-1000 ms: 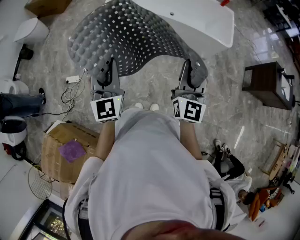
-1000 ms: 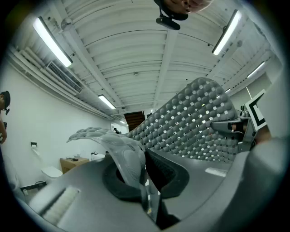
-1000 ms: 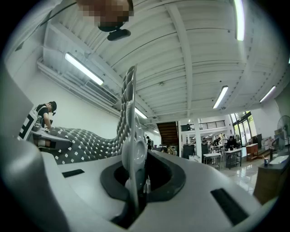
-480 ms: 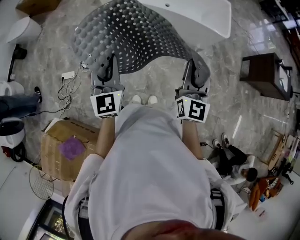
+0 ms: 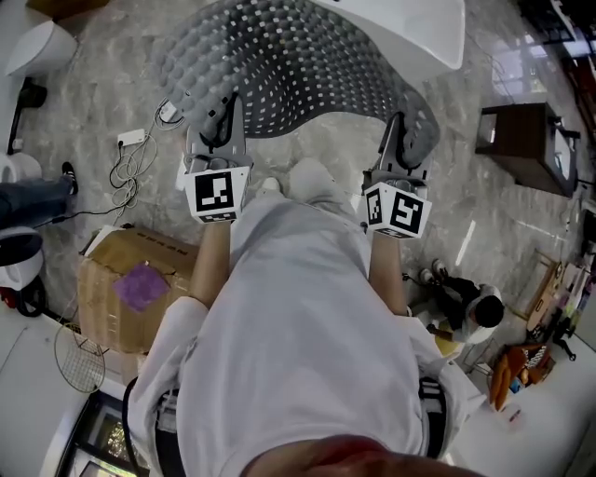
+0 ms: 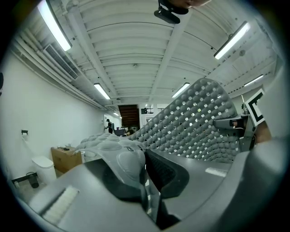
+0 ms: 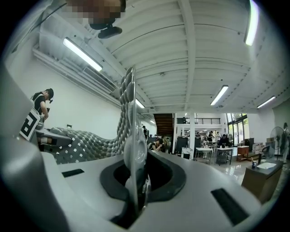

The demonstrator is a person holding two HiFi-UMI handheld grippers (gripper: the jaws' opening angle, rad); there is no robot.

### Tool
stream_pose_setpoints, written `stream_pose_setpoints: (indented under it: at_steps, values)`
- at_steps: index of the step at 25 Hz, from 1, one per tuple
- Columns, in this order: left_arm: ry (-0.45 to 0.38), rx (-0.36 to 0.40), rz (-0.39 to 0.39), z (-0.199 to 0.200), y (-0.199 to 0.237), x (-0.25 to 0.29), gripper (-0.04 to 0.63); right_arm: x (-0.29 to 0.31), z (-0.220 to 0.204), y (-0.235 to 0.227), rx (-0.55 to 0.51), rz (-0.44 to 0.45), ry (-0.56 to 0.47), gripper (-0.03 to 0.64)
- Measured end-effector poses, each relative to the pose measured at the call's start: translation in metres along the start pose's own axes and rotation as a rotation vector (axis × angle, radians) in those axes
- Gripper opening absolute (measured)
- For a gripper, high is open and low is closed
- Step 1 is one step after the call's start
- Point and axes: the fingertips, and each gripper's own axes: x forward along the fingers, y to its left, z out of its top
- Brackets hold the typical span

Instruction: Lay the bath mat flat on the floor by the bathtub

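Your left gripper [image 5: 218, 129] and right gripper [image 5: 402, 151] each clamp a near corner of the bath mat [image 5: 298, 70], arched off the floor [image 5: 102, 93] beside the bathtub [image 5: 410, 28]; flattening remains.

bath mat [image 5: 298, 65] spans ahead of the person, near corners clamped in left gripper [image 5: 218, 119] and right gripper [image 5: 403, 140]. bathtub [image 5: 410, 28] behind the mat, toward the right. cables [image 5: 130, 163] on floor left of left gripper; cardboard box [image 5: 126, 270] nearer, lower left. side table [image 5: 521, 140] far right. possibly a toilet [image 5: 37, 45], top-left corner.
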Motion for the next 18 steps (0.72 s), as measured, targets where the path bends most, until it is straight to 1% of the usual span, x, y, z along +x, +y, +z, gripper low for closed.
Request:
stream_pose_setpoints:
  at_steps: [3, 4, 5, 6, 8, 9, 10, 11, 13, 18]
  values:
    - [0.002, 0.007, 0.005, 0.002, -0.009, -0.017, 0.018, -0.018, 0.000, -0.003, 0.012, 0.001, -0.003, 0.021]
    - [-0.005, 0.012, 0.016, 0.004, -0.016, -0.033, 0.017, -0.034, 0.002, -0.004, 0.014, 0.006, -0.018, 0.021]
    - [-0.031, 0.020, 0.037, 0.010, -0.024, -0.051, 0.017, -0.051, 0.008, -0.006, 0.012, 0.018, -0.053, 0.021]
    - [-0.079, 0.037, 0.072, 0.021, -0.031, -0.069, 0.017, -0.066, 0.020, -0.008, 0.007, 0.037, -0.115, 0.021]
    - [-0.204, 0.083, 0.153, 0.052, -0.041, -0.104, 0.018, -0.088, 0.051, -0.012, -0.011, 0.082, -0.267, 0.021]
    - [-0.245, 0.100, 0.177, 0.064, -0.047, -0.121, 0.018, -0.101, 0.062, -0.012, -0.018, 0.097, -0.316, 0.021]
    - [-0.260, 0.108, 0.187, 0.069, -0.054, -0.136, 0.018, -0.113, 0.068, -0.013, -0.020, 0.105, -0.334, 0.021]
    - [-0.258, 0.110, 0.188, 0.069, -0.061, -0.144, 0.018, -0.122, 0.068, -0.014, -0.018, 0.109, -0.331, 0.021]
    - [-0.231, 0.107, 0.182, 0.068, -0.065, -0.140, 0.018, -0.119, 0.065, -0.019, -0.006, 0.116, -0.306, 0.021]
    - [-0.137, 0.105, 0.188, 0.066, -0.046, -0.085, 0.018, -0.059, 0.057, -0.032, 0.033, 0.143, -0.233, 0.021]
